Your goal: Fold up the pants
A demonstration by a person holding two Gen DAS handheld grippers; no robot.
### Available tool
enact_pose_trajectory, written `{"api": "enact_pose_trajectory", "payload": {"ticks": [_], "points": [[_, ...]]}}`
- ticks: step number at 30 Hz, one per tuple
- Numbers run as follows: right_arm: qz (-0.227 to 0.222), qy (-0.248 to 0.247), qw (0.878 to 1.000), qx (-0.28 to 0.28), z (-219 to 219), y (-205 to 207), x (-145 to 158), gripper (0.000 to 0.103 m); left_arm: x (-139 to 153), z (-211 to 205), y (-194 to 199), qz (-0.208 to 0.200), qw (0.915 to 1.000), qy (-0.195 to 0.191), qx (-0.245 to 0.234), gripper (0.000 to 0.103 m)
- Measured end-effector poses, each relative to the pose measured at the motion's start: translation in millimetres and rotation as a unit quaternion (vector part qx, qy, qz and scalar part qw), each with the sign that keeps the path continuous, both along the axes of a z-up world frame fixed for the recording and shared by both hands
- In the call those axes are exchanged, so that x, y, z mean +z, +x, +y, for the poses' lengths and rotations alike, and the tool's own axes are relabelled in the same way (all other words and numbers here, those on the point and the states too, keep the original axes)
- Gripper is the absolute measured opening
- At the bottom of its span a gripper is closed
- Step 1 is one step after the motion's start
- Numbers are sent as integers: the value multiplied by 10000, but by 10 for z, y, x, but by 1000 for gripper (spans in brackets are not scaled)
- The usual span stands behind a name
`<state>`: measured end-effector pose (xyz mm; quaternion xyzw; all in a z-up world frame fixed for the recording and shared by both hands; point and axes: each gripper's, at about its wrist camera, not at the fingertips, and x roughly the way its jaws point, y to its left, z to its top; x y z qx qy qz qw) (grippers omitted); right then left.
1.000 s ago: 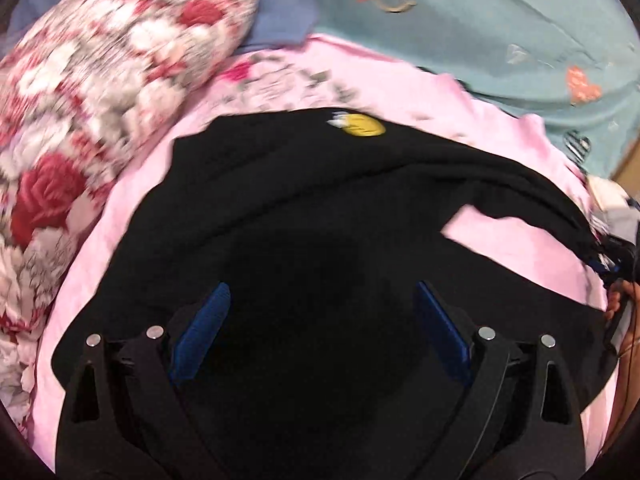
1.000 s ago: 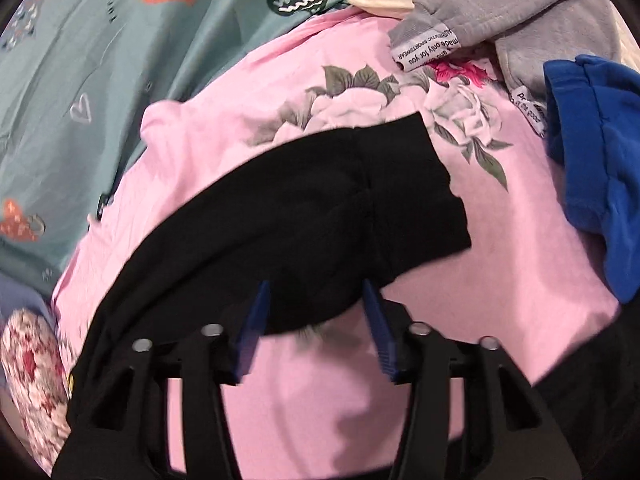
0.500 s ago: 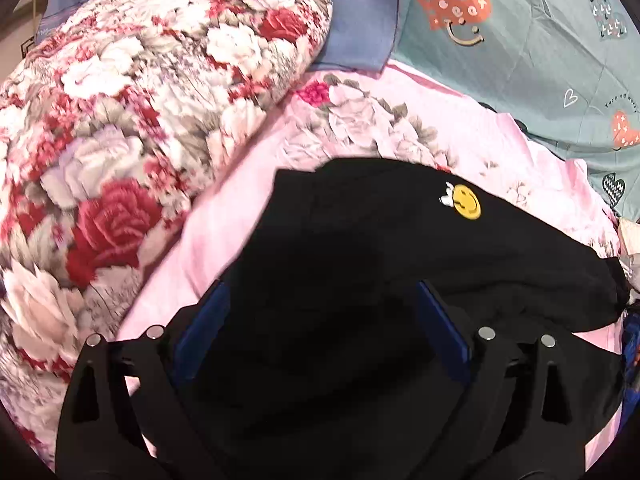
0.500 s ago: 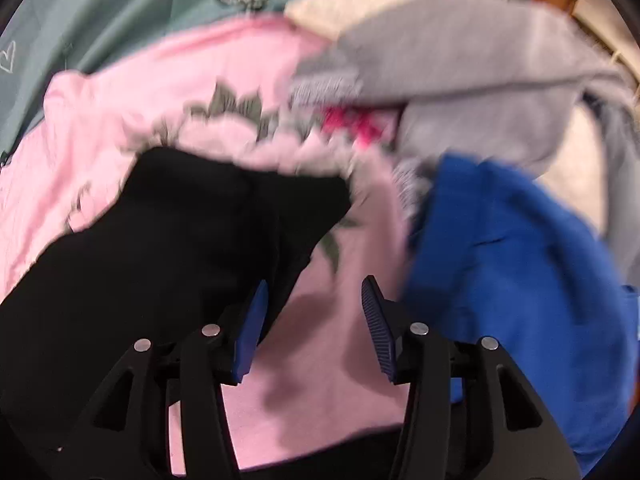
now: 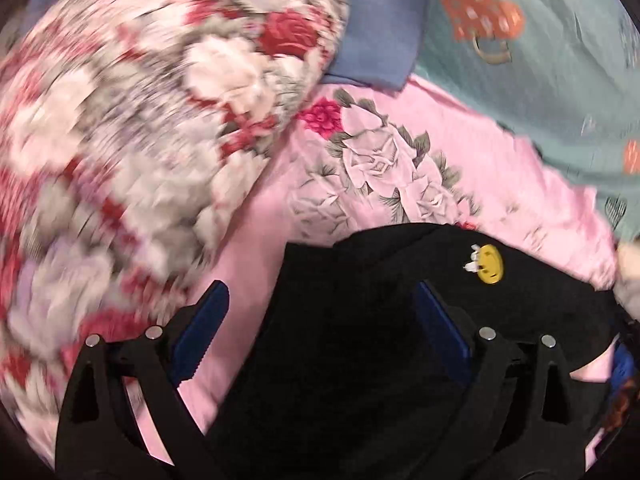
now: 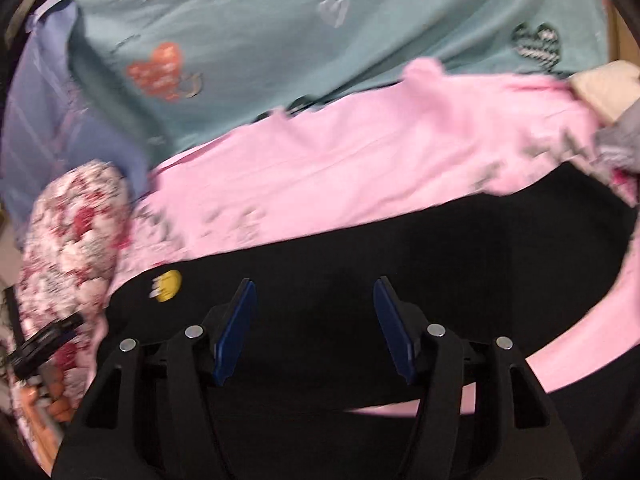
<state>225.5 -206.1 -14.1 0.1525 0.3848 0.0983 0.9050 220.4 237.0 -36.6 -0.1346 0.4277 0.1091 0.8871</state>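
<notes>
pants: black pants [image 5: 360,340] flat on pink sheet [image 5: 460,152], yellow smiley patch [image 5: 490,264] up
left tool [image 5: 324,328]: wide, empty
right tool [image 6: 314,320]: jaws just opening, nothing gripped
left view only: floral pillow [image 5: 140,140] close-up

The right gripper [image 6: 314,326], jaws just widened and empty, hangs over black pants [image 6: 360,248] (yellow smiley patch [image 6: 167,285]).

Black claws [image 5: 322,312] with blue pads, silver screws.
</notes>
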Motion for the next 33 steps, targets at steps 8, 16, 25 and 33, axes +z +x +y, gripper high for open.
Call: {"api": "enact_pose_trajectory", "payload": {"ticks": [8,16,25,33], "points": [[296,589,9965,522,237,-300,-302,62,-394,-156,475,698,9972,175,-209,65],[344,1069,9934,240,-149,-463,-396,62,-490,-155,594,712,9969,322,83,52],[314,978,9946,138,-219,-506,-377,62,167,-79,254,-219,9931,938,673,30],[426,-487,9978,134,-175,-33,-374,63,-326,37,574,569,9860,1323,843,43]]}}
